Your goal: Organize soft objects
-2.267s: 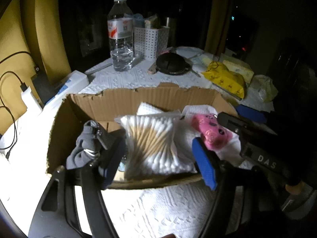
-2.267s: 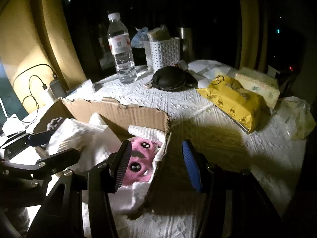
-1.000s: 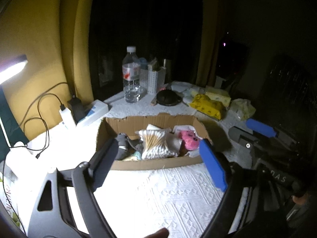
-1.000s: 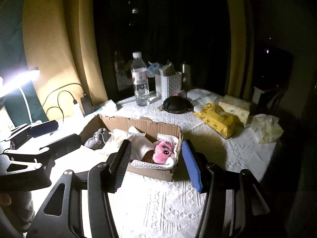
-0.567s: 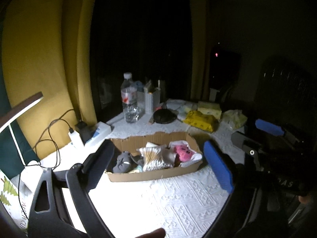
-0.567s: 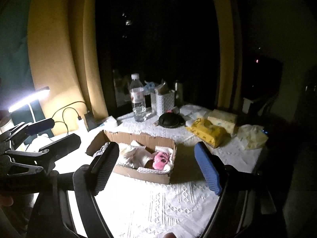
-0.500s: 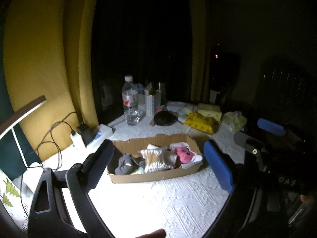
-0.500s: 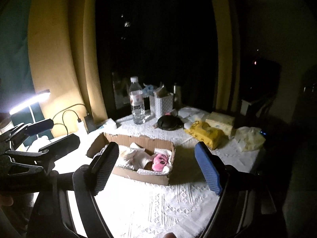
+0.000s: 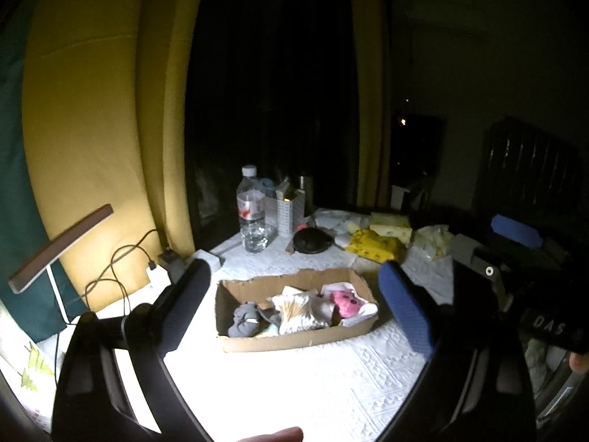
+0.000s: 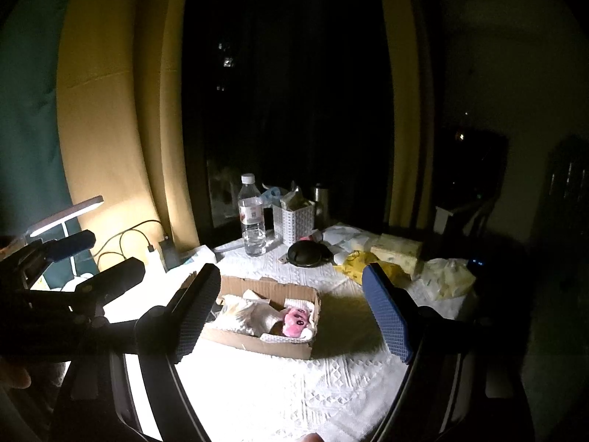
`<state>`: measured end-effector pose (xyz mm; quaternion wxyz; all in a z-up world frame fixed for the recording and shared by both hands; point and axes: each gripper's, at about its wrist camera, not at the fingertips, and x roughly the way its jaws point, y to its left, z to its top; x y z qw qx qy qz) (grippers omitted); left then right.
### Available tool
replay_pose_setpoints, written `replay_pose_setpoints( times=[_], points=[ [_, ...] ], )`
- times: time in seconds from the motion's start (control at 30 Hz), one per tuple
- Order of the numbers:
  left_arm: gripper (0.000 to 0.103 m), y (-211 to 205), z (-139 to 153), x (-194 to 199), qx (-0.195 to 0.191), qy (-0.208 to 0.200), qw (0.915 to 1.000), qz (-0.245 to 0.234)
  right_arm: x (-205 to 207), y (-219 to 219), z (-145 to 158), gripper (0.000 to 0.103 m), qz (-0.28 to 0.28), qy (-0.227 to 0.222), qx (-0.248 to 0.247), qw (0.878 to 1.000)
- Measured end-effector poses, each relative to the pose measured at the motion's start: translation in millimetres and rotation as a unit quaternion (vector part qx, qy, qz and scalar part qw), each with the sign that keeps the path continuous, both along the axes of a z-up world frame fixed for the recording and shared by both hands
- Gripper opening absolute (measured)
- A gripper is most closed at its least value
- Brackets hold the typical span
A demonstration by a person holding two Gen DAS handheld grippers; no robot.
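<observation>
An open cardboard box (image 9: 294, 342) sits on the white tablecloth. It holds a grey plush (image 9: 244, 320), a pack of cotton swabs (image 9: 296, 311), a pink plush (image 9: 346, 300) and a white towel (image 10: 254, 313). My left gripper (image 9: 294, 276) hangs well back from the box and above the table, open and empty. My right gripper (image 10: 291, 276) is also open and empty, equally far back, to the right of the left one. Each gripper shows in the other's view: the right gripper (image 9: 493, 246) at the right edge, the left gripper (image 10: 99, 258) at the left edge.
Behind the box stand a water bottle (image 9: 251, 213), a white basket (image 9: 285, 211), a black round case (image 9: 311, 239) and a yellow wipes pack (image 9: 375, 245). A desk lamp (image 9: 59, 246), a charger (image 9: 154, 276) and cables sit at the left. Yellow curtains and a dark window lie beyond.
Both grippers have pulled back and up from the box, which now looks smaller and farther. Their jaws have spread wider, the right more so. The box contents have not moved.
</observation>
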<state>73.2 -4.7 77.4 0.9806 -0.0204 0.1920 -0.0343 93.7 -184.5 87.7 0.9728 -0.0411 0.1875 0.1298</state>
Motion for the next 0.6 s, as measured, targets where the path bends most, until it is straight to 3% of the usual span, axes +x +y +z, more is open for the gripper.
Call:
replay_pose_setpoints(
  times=[0.6],
  points=[
    [0.094,1.8,1.4,-0.7,0.004,-0.002,1.0000,0.001,0.2,-0.4,0.4,0.082,0.001,0.002,0.001,1.000]
  ],
)
